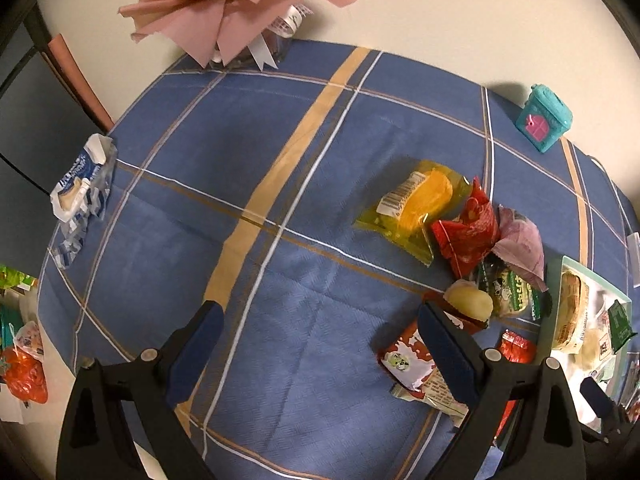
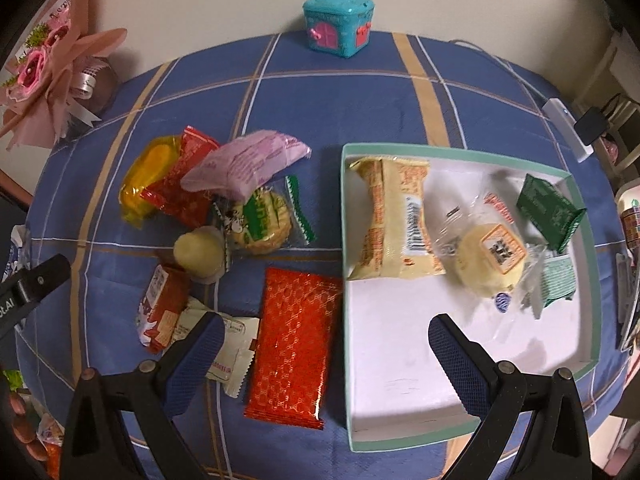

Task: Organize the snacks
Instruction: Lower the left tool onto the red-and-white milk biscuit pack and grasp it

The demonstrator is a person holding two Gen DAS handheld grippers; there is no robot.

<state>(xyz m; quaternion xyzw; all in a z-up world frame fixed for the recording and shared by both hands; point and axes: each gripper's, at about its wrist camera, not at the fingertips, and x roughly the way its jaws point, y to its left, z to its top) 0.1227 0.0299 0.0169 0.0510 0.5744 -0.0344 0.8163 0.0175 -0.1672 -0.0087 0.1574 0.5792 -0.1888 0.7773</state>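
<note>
Loose snack packets (image 2: 224, 208) on the tablecloth (image 2: 340, 92) left of the tray (image 2: 582, 208), toy house (image 2: 339, 26) behind

A home, likely a dining or living corner: a table spread with a blue plaid tablecloth (image 2: 320, 92) stands against a plain cream wall (image 2: 224, 4). A pink paper flower bouquet (image 1: 224, 4) with ribbon and a small teal house-shaped tin (image 2: 340, 26) decorate its far edge. Wrapped snacks (image 2: 240, 184) lie loose beside a shallow box (image 2: 576, 208), and a white charger (image 2: 568, 124) trails a cable.
</note>
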